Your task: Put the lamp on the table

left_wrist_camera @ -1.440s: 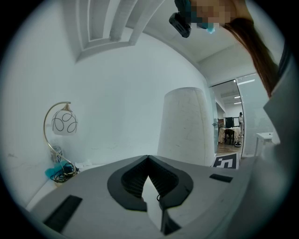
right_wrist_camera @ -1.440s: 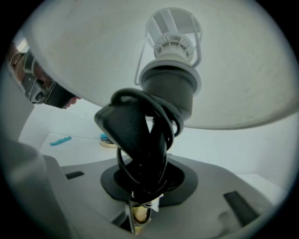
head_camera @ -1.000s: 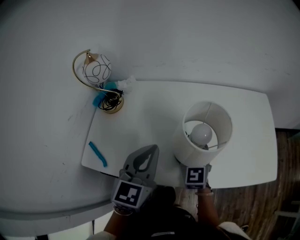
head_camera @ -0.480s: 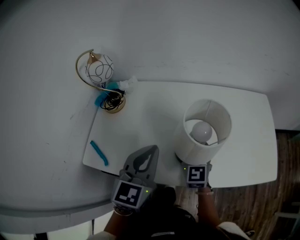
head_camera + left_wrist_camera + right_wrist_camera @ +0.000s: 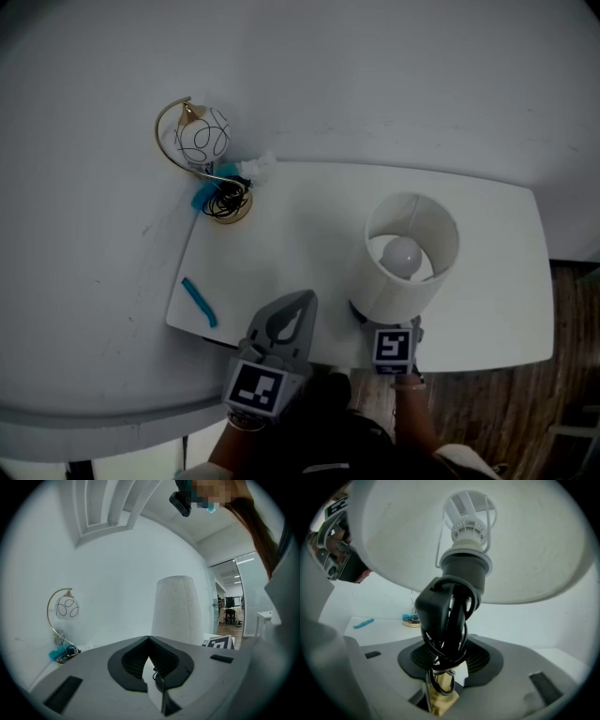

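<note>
— Where's the lamp (image 5: 411, 253) now?

— On the table (image 5: 281, 234), in its right half, close to the near edge. The right gripper (image 5: 449, 660) has just been letting its jaws out. They're spread now, with the brass stem (image 5: 440, 691) and the bundled black cord (image 5: 447, 620) between them. As far as I can see the pads aren't pinching either one.

— And the other one?

— The left gripper (image 5: 149, 639) sits at the near edge with its jaws pressed together on nothing.

— What worries you?

— That cord. It's looped round the stem right between the pads. If a loop catches on a jaw while the gripper backs away, I'd guess the lamp gets dragged or tipped over the near edge.

— How's it standing?

— Upright, I'd say. Its long axis runs straight up from the table, and the shade's open top and the bulb (image 5: 403, 253) face the ceiling.
</note>
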